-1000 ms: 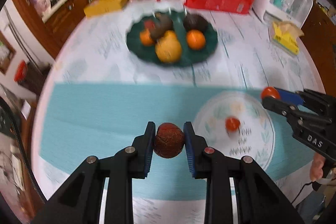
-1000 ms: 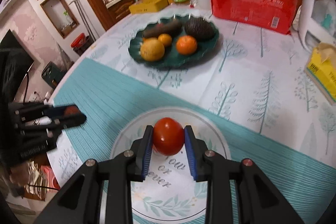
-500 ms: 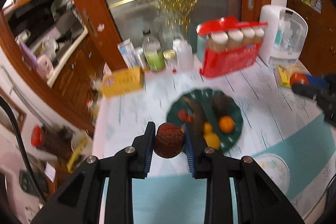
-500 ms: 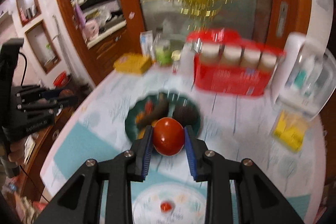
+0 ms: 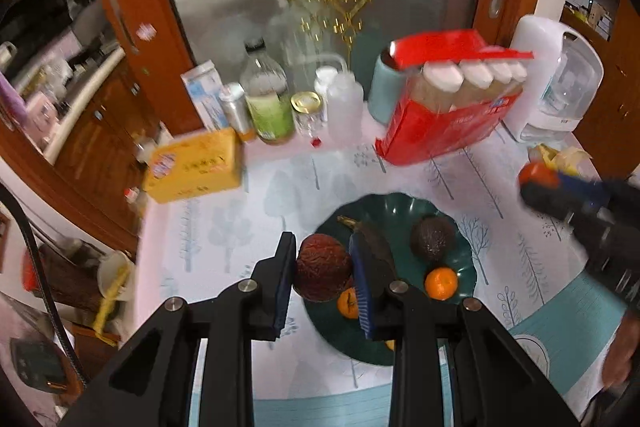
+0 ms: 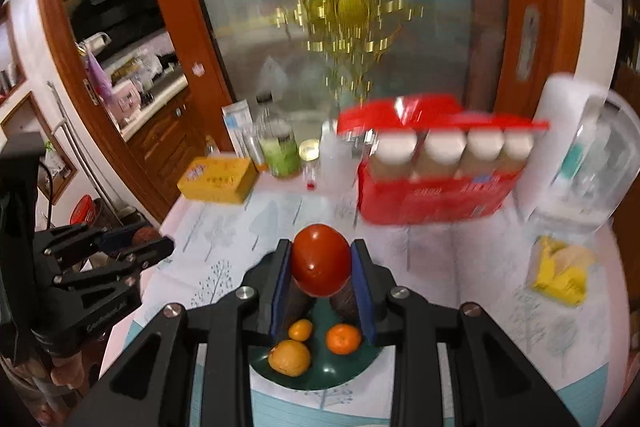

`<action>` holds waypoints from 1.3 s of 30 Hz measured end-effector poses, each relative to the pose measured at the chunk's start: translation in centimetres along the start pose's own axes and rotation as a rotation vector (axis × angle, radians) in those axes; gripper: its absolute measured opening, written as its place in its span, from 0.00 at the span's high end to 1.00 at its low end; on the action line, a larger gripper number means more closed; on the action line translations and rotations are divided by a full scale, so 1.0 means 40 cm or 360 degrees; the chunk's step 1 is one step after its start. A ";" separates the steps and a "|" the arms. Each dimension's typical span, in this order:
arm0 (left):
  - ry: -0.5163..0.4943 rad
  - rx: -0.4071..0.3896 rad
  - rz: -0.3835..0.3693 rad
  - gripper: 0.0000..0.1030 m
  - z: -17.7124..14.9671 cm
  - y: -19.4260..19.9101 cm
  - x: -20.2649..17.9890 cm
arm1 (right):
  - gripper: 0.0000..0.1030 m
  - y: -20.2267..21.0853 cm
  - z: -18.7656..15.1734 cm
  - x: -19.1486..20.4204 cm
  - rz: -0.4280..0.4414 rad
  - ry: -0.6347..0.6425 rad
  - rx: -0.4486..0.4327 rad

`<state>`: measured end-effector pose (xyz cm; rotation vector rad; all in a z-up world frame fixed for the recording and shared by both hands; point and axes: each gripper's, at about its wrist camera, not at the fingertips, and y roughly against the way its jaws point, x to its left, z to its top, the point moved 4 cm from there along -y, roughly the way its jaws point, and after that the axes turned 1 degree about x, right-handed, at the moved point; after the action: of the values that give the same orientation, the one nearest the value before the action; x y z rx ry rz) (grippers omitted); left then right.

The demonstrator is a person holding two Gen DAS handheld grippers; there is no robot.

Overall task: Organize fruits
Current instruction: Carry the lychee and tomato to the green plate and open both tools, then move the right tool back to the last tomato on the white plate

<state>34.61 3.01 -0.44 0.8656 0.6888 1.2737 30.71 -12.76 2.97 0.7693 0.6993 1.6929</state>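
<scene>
Gripping a wrinkled brown fruit (image 5: 322, 267), the left gripper (image 5: 323, 277) hangs above the green plate (image 5: 466, 269); the right gripper (image 6: 320, 277) clamps a tomato (image 6: 320, 265) (box labels blurred, unreadable).

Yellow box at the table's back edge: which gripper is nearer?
Left. The left gripper, holding the dark wrinkled fruit, is on the yellow box's side of the green plate; the right gripper, holding the tomato, is further right.
</scene>
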 end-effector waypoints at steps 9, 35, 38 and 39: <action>-0.0002 0.0252 -0.0095 0.75 -0.063 -0.300 -0.022 | 0.71 -0.287 -0.141 -0.010 0.0069 -0.0124 0.0335; 0.0127 0.0344 -0.0140 0.33 -0.154 -0.383 0.032 | 0.65 -0.389 -0.259 -0.001 0.0140 -0.0013 0.0389; 0.0120 0.0332 -0.0120 0.32 -0.166 -0.341 0.038 | 0.65 -0.359 -0.272 -0.001 0.0143 -0.0011 0.0381; 0.0115 0.0326 -0.0113 0.32 -0.169 -0.324 0.039 | 0.65 -0.350 -0.274 -0.002 0.0142 -0.0011 0.0378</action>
<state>35.92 4.75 -14.98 0.9559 0.9119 1.1893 30.35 -10.33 -14.64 0.9841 0.8832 1.7047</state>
